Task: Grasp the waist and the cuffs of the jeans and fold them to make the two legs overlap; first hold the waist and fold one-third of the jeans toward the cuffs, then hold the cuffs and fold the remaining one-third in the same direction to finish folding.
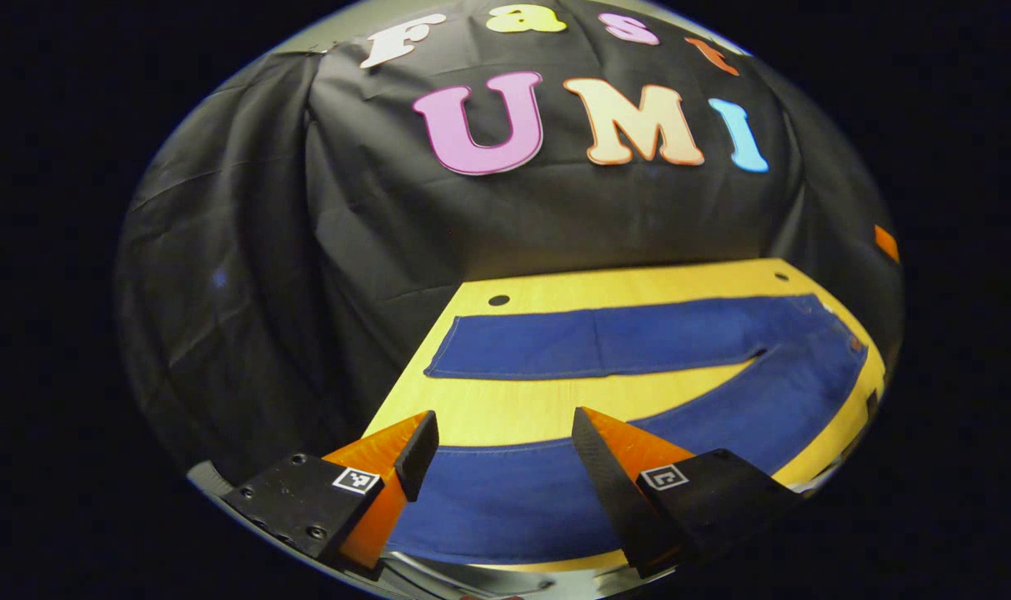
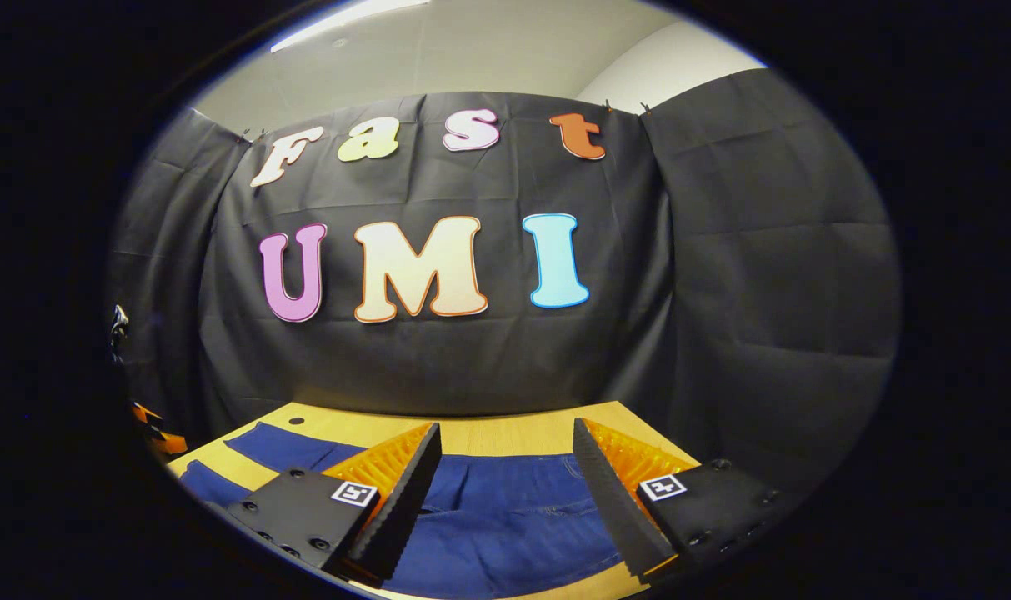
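**Jeans flat, both jaws wide**

I'm seeing the jeans point(image 1: 638, 342) lying spread on the worktop point(image 1: 538, 408), legs apart. My left gripper point(image 1: 505, 454) is hovering wide over one cuff; my right gripper point(image 2: 505, 467) is hovering wide above the waist.

Yellow table point(image 1: 538, 408), blue jeans point(image 1: 605, 337) lying flat (legs spread apart)

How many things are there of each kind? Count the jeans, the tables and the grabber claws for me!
Jeans: 1, blue, spread flat with the legs apart
Table: 1, yellow wood
Grippers: 2, the left gripper and the right gripper, both open above the jeans
Total: 4
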A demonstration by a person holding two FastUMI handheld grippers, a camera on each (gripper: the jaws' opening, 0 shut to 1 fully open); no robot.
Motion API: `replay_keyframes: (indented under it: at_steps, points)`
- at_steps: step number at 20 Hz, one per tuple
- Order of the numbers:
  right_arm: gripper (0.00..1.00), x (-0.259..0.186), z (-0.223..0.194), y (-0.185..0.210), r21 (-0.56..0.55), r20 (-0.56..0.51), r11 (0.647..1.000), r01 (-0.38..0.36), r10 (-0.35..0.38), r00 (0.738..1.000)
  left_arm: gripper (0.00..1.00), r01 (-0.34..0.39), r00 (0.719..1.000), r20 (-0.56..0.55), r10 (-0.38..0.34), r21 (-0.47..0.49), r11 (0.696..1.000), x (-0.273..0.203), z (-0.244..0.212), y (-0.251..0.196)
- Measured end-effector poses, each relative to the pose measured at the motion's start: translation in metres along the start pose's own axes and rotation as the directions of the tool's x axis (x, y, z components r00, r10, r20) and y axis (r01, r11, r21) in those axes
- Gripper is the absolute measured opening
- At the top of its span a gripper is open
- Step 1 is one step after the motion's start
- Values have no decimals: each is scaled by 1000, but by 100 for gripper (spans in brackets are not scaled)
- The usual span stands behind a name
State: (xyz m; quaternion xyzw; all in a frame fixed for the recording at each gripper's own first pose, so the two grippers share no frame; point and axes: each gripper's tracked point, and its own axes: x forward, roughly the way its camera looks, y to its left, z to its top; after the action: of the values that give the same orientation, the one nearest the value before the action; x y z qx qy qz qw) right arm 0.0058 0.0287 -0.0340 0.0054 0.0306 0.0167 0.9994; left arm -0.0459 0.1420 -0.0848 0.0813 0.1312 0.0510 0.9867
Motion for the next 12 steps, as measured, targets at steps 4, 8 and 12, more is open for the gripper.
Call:
replay_keyframes:
  at_steps: [4,8,12]
  points:
    - [98,-2,-12,8,2,-32,1000,1,-1,999,97,148,987,-90,-136,150,978,-7,-33,-1]
    - [98,-7,-17,17,-2,-53,1000,9,-9,999,96,331,935,-218,-281,249,910,-10,-66,-7]
    - [98,-17,-24,22,-7,-65,1000,30,-30,997,96,488,855,-351,-381,301,819,-14,-106,-10]
